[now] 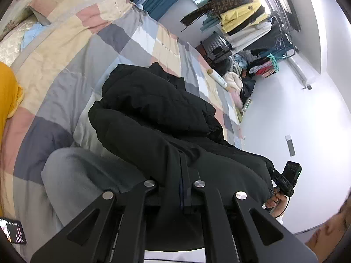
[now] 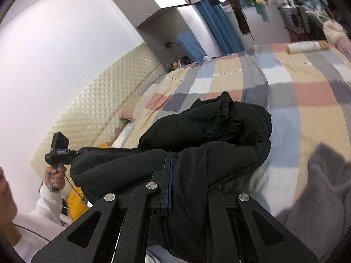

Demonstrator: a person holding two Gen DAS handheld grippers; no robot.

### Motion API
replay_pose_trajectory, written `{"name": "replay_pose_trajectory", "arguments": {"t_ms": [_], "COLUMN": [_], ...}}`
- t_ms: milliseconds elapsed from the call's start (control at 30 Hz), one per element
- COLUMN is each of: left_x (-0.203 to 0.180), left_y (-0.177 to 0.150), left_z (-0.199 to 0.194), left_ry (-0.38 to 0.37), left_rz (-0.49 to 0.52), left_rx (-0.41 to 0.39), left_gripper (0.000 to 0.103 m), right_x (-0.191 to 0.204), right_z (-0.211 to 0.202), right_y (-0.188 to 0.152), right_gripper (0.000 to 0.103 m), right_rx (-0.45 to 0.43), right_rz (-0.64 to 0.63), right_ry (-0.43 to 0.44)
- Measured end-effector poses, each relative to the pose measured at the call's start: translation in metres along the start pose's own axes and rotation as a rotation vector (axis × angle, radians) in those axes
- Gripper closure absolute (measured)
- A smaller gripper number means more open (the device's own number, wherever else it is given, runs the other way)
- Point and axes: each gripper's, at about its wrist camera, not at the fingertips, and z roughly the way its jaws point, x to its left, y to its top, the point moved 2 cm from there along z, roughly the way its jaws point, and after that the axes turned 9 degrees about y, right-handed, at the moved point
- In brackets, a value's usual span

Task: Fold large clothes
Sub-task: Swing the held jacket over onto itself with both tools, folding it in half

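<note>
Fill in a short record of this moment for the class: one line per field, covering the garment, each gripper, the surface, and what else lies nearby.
garment: black coat, bulky, partly folded over itself
left gripper: shut on the coat's near edge
right gripper: shut on the coat's near edge
surface: bed with a checked quilt
nearby on bed: grey garment, paper roll, yellow garment
background: clothes rack, blue curtain
</note>
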Motion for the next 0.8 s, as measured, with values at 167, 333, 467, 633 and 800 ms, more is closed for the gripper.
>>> {"name": "replay_pose_trajectory", "arguments": {"t_ms": [167,333,467,633,800], "left_x": [-0.007,-0.02,-0.028,-0.024,-0.03], "left_y": [0.022,0.063,0.096,0.146,0.19], "left_z": [0.004,0.012,0.028,0.058,0.099], "left_ry": [0.006,0.049,0.11,0.165,0.285], "left_rz": [0.006,0.053,0.098,0.066,0.087], "left_rx": [-0.012,-0.033,-0.068,-0.071,-0.081], "left_gripper": [0.098,0.097,0.097,0.096,0.096], "right_x": [-0.011,-0.033,-0.057,-0.096,-0.125], "right_z": [-0.001,0.007,0.02,0.05,0.089], "right_y": [0.016,0.058,0.093,0.133,0.166], "right_gripper": [0.098,0.098,0.099,0.1,0.1], "right_rx": [-0.039,-0.076,-0.103,-0.111,-0.103], "right_rz": [0.035,0.075,0.123,0.181,0.205], "right_ry": [0.016,0.021,0.003,-0.041,-0.117]}}
